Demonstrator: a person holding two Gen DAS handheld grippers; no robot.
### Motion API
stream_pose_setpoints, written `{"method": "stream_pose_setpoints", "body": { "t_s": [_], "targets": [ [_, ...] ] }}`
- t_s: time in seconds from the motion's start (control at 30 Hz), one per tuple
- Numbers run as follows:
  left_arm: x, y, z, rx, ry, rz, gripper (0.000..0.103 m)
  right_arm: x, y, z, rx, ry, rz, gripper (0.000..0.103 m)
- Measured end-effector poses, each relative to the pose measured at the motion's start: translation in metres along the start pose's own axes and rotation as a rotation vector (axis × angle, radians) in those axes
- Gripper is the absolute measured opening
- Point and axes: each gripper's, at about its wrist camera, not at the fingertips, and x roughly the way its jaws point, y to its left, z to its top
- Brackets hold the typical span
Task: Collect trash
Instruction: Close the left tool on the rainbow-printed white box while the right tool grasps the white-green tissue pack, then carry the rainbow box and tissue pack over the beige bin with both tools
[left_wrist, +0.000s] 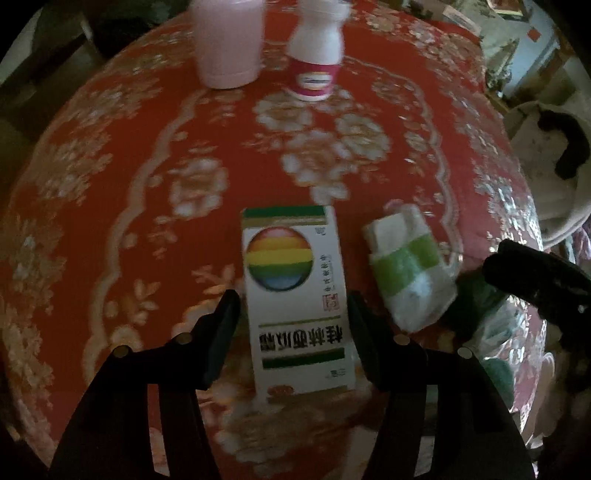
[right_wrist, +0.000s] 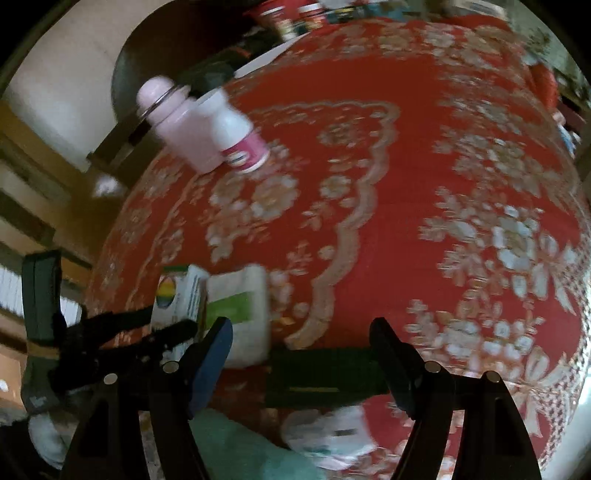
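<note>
Near the table's (left_wrist: 110, 155) front edge, the left gripper (left_wrist: 293, 314) straddles the white medicine box (left_wrist: 295, 295), jaws apart and not yet pinching, presumably lining up; the right gripper (right_wrist: 301, 345) hangs apart over a dark green carton (right_wrist: 321, 376) beside the green-banded packet (left_wrist: 402, 266)

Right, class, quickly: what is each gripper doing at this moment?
Left gripper: open, astride the box, not gripping it.
Right gripper: open, a dark green thing between its fingers, not held.

Both wrist cameras look steeply down, close over the red tablecloth (left_wrist: 110, 184). The left faces the box (left_wrist: 295, 295) squarely; the right sees it from the side. Both share the box (right_wrist: 177, 295), pack (left_wrist: 406, 273) and bottles (right_wrist: 240, 136).
</note>
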Motion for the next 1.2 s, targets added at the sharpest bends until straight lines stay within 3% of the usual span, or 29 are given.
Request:
{"method": "stream_pose_setpoints", "body": {
  "t_s": [0.17,0.37,0.43,0.73,1.0,1.2],
  "targets": [
    [-0.005,0.021,-0.010,-0.026,-0.011,0.006,0.053,0.027,0.034,0.002,-0.101,0.051,-0.018,0.074],
    [-0.015,0.028,-0.020,-0.044,-0.051,-0.021,0.052,0.057,0.056,0.002,-0.192,0.104,-0.118,0.074],
    [-0.021,0.027,-0.021,-0.044,-0.068,-0.035,0.052,0.055,0.058,-0.001,-0.213,0.094,-0.158,0.049],
    [-0.064,0.011,-0.022,0.020,-0.143,-0.088,0.052,-0.012,0.039,-0.010,-0.057,-0.035,-0.088,0.044],
    [-0.096,-0.023,-0.032,0.157,-0.193,-0.145,0.052,-0.072,0.031,-0.046,0.095,-0.169,-0.139,0.044],
    [-0.111,-0.041,-0.046,0.249,-0.205,-0.187,0.052,-0.101,0.021,-0.085,0.207,-0.223,-0.184,0.044]
  ]
}}
